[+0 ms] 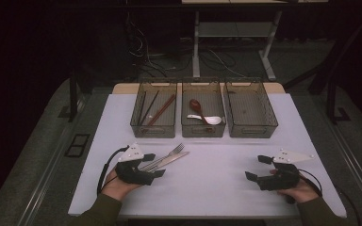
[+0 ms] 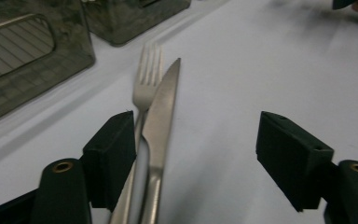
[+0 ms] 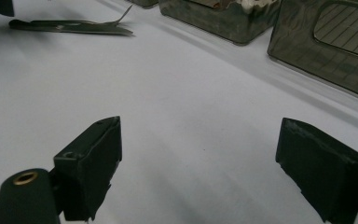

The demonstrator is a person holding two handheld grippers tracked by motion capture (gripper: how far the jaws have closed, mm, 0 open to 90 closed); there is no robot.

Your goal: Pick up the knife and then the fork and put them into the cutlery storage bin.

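A metal fork [image 1: 175,150] and a table knife [image 1: 173,158] lie side by side on the white table [image 1: 207,188], left of centre. My left gripper [image 1: 154,165] is low over their handle ends. In the left gripper view the fork [image 2: 147,79] and knife [image 2: 165,102] run between the jaws of the left gripper [image 2: 198,149]; the left pad sits against the fork's handle and the right pad stands well off, so it is open. My right gripper [image 1: 257,168] rests at the right of the table, open, and in its own view the right gripper [image 3: 198,154] has bare table between its jaws.
Three smoky plastic bins stand in a row at the back: the left bin [image 1: 153,128] holds chopsticks [image 1: 160,110], the middle bin [image 1: 202,129] a red spoon [image 1: 195,104] and a white spoon [image 1: 208,119], and the right bin [image 1: 250,128] has nothing in it. Desk legs and cables lie beyond the table.
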